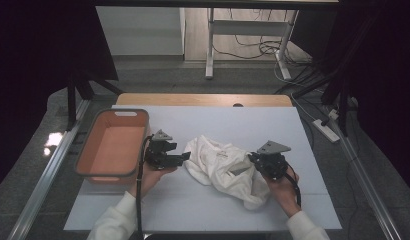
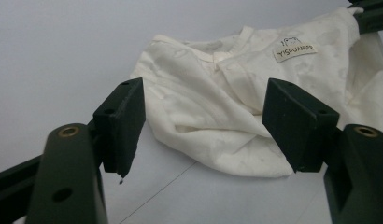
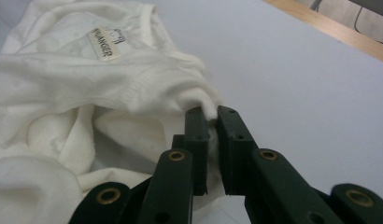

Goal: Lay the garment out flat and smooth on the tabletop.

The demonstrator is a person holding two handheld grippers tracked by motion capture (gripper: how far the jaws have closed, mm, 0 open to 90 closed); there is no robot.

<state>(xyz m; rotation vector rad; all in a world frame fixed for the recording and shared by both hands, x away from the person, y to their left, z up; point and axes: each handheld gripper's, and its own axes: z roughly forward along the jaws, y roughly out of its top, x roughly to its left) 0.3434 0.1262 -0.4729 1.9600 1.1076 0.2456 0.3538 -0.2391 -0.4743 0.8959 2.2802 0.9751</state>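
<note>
Risk first: right gripper [image 3: 212, 140] has only a small pinch of fabric between its fingers [image 3: 196, 140]. Judging by that thin bite, a lift or pull could slip the cloth out, and the bunched rest would drag along the bench [image 1: 193, 210] rather than spread. Second risk: left gripper [image 2: 203, 126] closing where it points now would likely take several folded layers at once, not a single edge.

Nearest, the person's hands [image 1: 152, 176] come in from the near edge, one gripper each. Left gripper: fingers [image 2: 122, 121] wide apart, holding nothing, aimed at the near-left fold of the white garment [image 1: 220, 167], just short of it; touching or not, can't tell. Right gripper: fingers nearly closed, clamped on a tuft at the garment's right edge.

Garment lies crumpled mid-bench between the two grippers, neck label [image 2: 294, 51] facing up. Further left, an orange bin [image 1: 113, 147] sits at the bench's left edge, nothing visible inside.
</note>
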